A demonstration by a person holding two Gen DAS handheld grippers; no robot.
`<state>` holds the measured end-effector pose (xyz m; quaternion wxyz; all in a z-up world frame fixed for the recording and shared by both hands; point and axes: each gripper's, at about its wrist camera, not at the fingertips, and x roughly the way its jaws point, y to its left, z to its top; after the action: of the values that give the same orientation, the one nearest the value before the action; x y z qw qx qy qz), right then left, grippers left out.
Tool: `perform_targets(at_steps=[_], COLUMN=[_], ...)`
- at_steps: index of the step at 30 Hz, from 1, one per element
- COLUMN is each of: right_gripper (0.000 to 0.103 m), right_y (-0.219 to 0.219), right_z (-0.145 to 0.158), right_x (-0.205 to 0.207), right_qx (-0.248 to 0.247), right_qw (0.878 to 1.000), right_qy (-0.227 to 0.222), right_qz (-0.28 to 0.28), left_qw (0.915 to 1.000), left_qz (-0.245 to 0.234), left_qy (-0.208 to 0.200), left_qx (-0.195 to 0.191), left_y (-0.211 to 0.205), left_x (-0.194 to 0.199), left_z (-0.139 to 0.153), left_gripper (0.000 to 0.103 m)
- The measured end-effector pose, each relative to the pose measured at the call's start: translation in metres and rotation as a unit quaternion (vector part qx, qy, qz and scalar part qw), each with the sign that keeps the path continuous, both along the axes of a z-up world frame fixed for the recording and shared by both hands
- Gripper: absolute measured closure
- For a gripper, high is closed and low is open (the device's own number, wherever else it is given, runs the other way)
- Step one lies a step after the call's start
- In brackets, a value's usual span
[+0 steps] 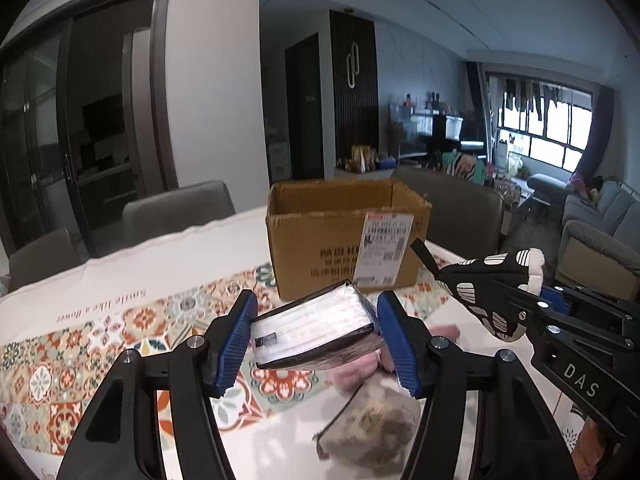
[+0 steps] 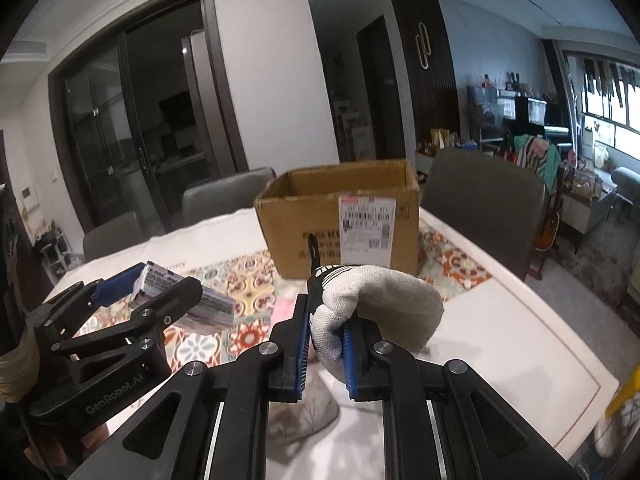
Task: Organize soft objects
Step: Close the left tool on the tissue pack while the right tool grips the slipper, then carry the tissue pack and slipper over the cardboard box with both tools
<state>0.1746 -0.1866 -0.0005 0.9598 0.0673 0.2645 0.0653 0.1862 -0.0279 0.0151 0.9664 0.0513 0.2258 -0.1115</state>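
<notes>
Only right view shows mitt's [image 2: 384, 296] pale lining.

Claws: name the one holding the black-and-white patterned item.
The right claw, shut on the oven mitt; the left claw grips a clear-wrapped mask pack.

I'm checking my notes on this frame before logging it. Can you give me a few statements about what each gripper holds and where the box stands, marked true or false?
1. The left gripper holds a pack of face masks. True.
2. The right gripper is empty. False: its jaws are shut on an oven mitt.
3. The cardboard box is open at the top. True.
4. The box stands on the floor. False: it stands on the table.
5. The mitt lies inside the box. False: it is held short of it.
</notes>
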Motion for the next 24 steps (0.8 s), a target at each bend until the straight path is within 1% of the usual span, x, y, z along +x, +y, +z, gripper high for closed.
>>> perform_targets(at_steps=[10,15,24], right_gripper=[0.087,0.087,0.087], right_y=[-0.005,-0.008,-0.016], right_z=[0.012,0.019,0.038], right_x=[0.018,0.029,0.066], right_qx=[0.008,0.008,0.001], right_qw=[1.0,1.0,0.999], right_qy=[-0.017,-0.027,-0.042], right_qz=[0.001,0.001,0.0], left_qw=[0.9998,0.9994,0.998], left_qz=[0.006,0.003,-0.008], left_qy=[-0.016,-0.033,-0.062], left_qx=[-0.007,-0.007,-0.004], left_y=[-0.003,-0.007,-0.017], left_x=[0.019,0.032,0.066], left_z=[0.014,0.027,0.048], left_gripper=[0.042,0.042,0.042])
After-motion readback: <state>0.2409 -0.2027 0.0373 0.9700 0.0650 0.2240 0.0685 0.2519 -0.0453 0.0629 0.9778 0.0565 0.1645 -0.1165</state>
